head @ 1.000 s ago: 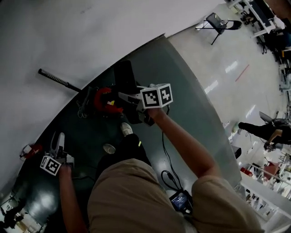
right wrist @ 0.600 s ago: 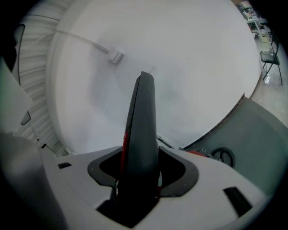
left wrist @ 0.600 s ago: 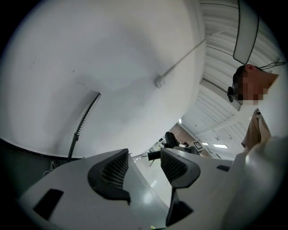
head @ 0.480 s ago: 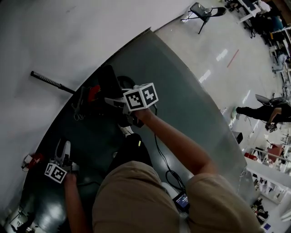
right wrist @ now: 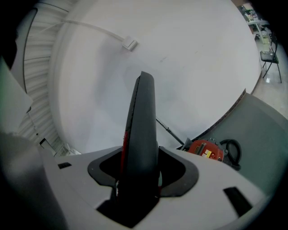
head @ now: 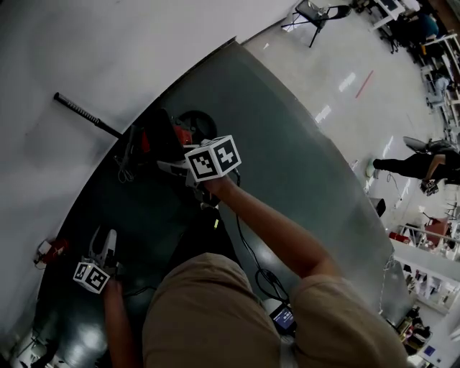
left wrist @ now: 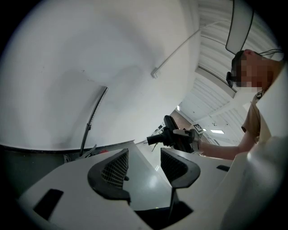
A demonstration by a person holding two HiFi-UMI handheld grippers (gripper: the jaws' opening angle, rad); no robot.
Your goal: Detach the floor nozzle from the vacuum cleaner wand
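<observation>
My right gripper (head: 169, 167) (right wrist: 140, 170) is shut on a flat black piece with a red stripe, by its look the floor nozzle (right wrist: 142, 121) (head: 159, 131), which it holds upright off the floor. The nozzle also shows in the left gripper view (left wrist: 170, 131). A thin black wand (head: 83, 115) (right wrist: 168, 129) (left wrist: 92, 117) leans along the white wall, apart from the nozzle. The red vacuum body (right wrist: 206, 149) (head: 184, 135) sits on the dark mat with a black hose loop (right wrist: 232, 149). At the lower left my left gripper (head: 105, 240) (left wrist: 144, 162) stands open with nothing between its jaws.
The dark green mat (head: 287, 136) meets the white wall (head: 86, 50) at the left. A small red and white object (head: 50, 249) lies near the left gripper. A cable and a device (head: 282, 316) lie by my legs. A folding chair (head: 316, 13) and a person (head: 406, 167) are far right.
My right gripper has carried the black nozzle leftward in the head view, past the red vacuum body. The left gripper has shifted slightly and is still open.
</observation>
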